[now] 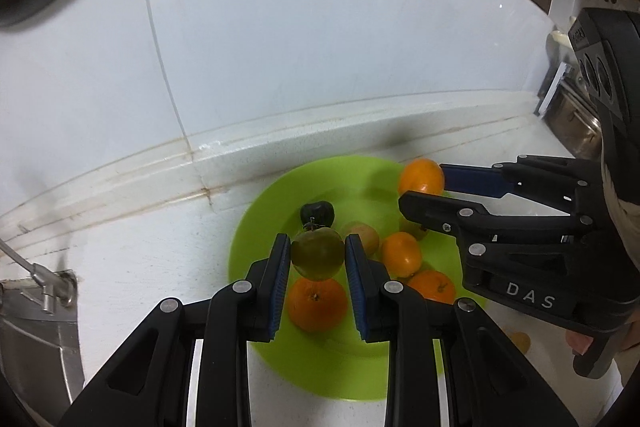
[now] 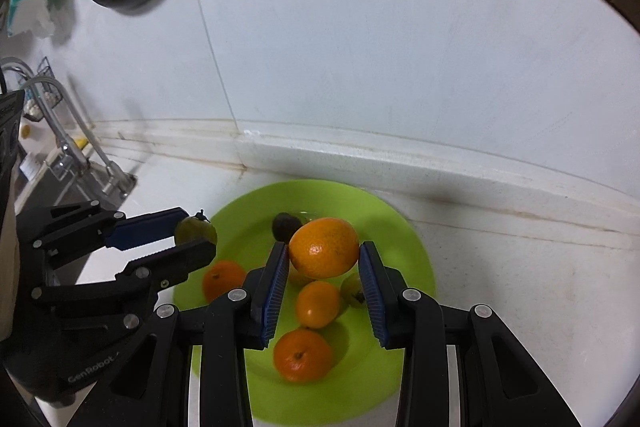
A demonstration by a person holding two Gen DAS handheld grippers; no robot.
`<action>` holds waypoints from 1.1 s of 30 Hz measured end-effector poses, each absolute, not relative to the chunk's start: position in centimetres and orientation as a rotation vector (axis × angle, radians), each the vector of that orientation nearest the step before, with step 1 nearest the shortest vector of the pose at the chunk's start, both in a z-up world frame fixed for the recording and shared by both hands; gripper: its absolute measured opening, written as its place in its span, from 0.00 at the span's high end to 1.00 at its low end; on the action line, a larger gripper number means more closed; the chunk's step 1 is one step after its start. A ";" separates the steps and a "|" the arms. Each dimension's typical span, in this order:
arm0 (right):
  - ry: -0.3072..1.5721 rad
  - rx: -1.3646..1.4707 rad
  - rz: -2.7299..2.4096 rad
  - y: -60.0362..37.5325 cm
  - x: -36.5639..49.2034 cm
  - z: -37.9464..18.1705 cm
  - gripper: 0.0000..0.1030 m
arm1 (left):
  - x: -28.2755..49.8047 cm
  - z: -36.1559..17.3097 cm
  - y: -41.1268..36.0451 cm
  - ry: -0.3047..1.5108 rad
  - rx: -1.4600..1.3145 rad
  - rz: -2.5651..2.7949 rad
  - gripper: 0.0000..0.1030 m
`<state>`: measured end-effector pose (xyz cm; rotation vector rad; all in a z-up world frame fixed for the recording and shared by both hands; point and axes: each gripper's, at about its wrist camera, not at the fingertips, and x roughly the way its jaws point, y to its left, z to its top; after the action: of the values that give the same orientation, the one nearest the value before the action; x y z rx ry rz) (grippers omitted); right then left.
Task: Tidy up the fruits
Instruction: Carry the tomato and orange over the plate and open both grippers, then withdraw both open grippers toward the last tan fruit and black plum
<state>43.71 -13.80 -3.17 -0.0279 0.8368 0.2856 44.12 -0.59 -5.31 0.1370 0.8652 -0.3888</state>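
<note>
Both your wrist cams sit close above the green plate, tilted down toward the far wall. Left view catches the right tool; right view catches the left tool. Shared: plate, counter.
</note>
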 end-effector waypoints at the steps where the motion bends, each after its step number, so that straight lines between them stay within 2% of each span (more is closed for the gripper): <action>1: 0.845 -0.028 0.284 -13.9 44.0 -3.4 0.64 | 44.3 -5.5 -0.6 0.870 0.140 -0.384 0.73; 8: 0.866 -0.036 0.271 -13.9 44.8 -4.4 0.64 | 45.1 -5.8 -0.9 0.879 0.149 -0.372 0.72; 11: 0.869 -0.036 0.282 -13.9 44.8 -4.4 0.64 | 44.9 -5.6 -0.8 0.872 0.155 -0.363 0.64; 14: 0.859 -0.030 0.272 -14.1 44.8 -4.3 0.56 | 44.5 -5.2 -0.5 0.865 0.149 -0.350 0.60; 18: 0.845 -0.025 0.264 -14.4 44.0 -3.7 0.55 | 43.5 -4.5 0.0 0.846 0.142 -0.337 0.54; 33: 0.723 -0.015 0.238 -16.2 36.4 0.3 0.55 | 37.0 0.0 -0.5 0.735 0.174 -0.299 0.43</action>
<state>36.40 -16.22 0.32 -0.0155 0.7229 0.2381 36.99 -0.45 0.03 0.1739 0.7348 -0.2991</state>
